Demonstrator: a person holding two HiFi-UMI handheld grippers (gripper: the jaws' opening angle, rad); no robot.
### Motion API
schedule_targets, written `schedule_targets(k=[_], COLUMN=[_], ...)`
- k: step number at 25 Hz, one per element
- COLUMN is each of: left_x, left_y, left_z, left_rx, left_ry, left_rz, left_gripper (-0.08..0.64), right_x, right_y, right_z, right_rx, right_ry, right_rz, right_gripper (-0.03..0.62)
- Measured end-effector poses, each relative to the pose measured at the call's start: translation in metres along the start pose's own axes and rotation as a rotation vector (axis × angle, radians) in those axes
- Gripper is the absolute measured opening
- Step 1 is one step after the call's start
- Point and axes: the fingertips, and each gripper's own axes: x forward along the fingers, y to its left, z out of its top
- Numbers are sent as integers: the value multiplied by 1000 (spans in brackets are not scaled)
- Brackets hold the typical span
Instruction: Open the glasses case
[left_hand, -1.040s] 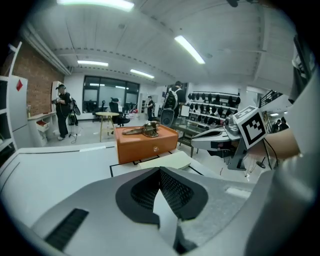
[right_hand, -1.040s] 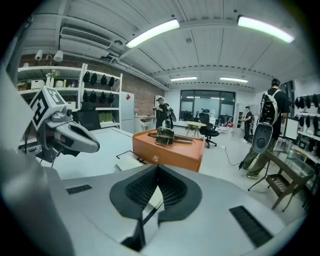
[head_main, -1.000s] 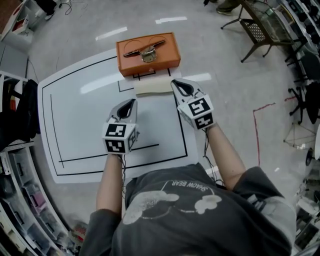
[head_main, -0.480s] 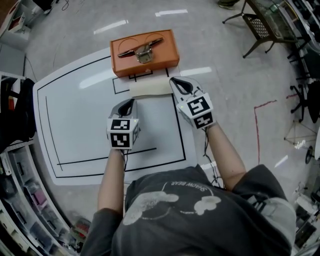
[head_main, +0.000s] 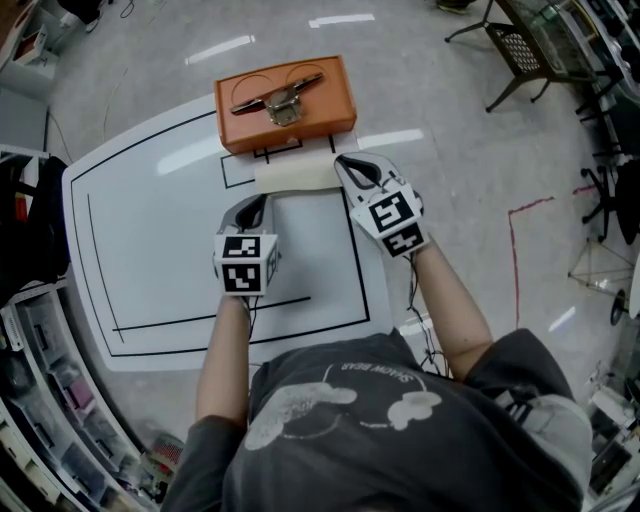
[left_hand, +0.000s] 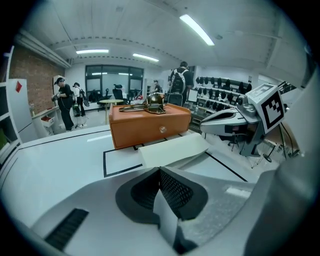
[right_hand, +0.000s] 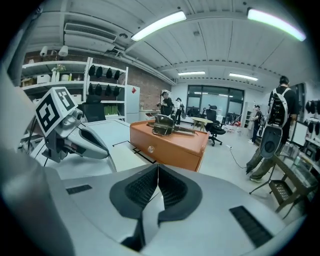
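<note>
The only legible writing is on the person's grey T-shirt (head_main: 400, 430), a pale print ending in "BEAR" above a cartoon bear shape; the first word is too small to make out. The marker cube (head_main: 243, 266) on each tool shows black-and-white square codes and no letters. The cream oblong soft glasses case (head_main: 293, 176) lies closed on the white surface with black ruled lines (head_main: 150, 230), just in front of an orange rectangular box with a metal clasp on its lid (head_main: 285, 100) and a small round knob on its front. The right gripper (head_main: 345, 162) has its fingers closed on nothing, with the tip at the case's right end; whether it touches cannot be told. The left gripper (head_main: 257, 203), fingers likewise closed and empty, sits near the case's front edge, apart from it. A dark metal chair (head_main: 520, 60) and a red floor line (head_main: 525, 215) lie to the right, and shelving to the left
</note>
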Motion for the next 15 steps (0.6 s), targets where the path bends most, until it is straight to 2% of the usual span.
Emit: schedule_targets(k=[2, 6, 11, 13, 15], left_x=[2, 3, 3, 2, 2], left_y=[0, 0, 1, 1, 1], left_z=[-2, -4, -4, -4, -3], left_rx=[1, -9, -10, -10, -9], left_ry=[4, 11, 8, 6, 5], left_rz=[-1, 0, 6, 9, 12], left_gripper=[2, 2, 2, 2, 2], right_x=[1, 3, 10, 14, 17], right_y=[0, 8, 28, 35, 37], right_z=[0, 1, -9, -13, -16], right_rx=[-21, -85, -263, -340, -409], right_ry=[6, 18, 54, 73, 88], right_rz=[7, 65, 179, 209, 217], right_gripper=[10, 114, 284, 316, 321])
